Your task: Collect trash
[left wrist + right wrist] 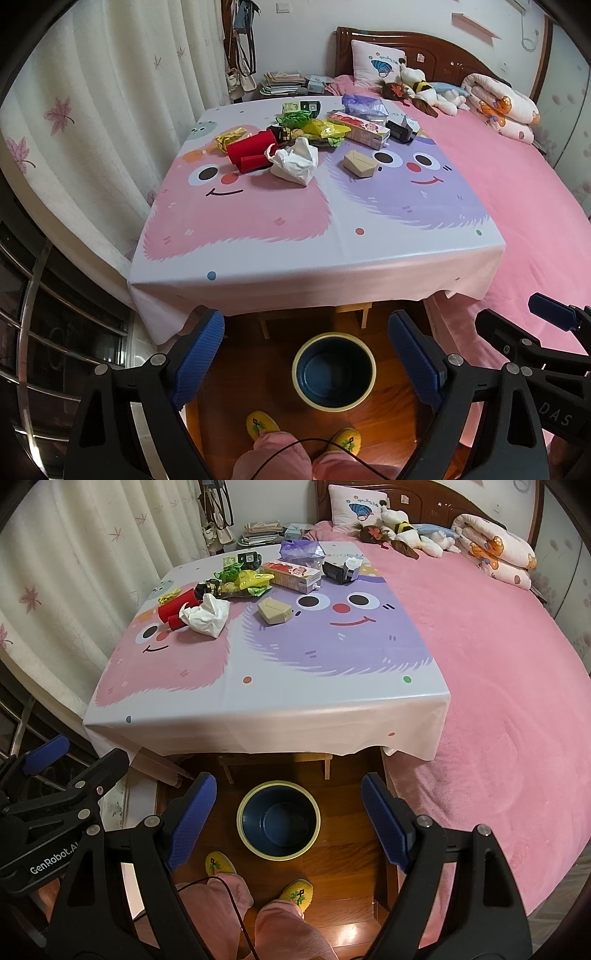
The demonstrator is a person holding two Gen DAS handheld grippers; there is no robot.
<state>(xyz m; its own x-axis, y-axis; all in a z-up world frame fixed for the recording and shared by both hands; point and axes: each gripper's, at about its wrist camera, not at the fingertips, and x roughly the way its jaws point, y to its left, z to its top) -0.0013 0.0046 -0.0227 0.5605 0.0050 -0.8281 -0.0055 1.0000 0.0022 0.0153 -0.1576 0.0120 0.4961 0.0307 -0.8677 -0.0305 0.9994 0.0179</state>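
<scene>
From the left wrist, the left gripper (306,356) hung with jaws spread wide and empty above one blue trash bin (334,371) on the wooden floor (229,369), while roughly a dozen pieces of trash (306,136) sat bunched at the counter's (317,254) far end, its near half bare. From the right wrist, the right gripper (290,821) likewise stood wide open and empty over that bin (279,819), which stood just before the counter's near edge, two yellow slippers (219,864) close beside it.
</scene>
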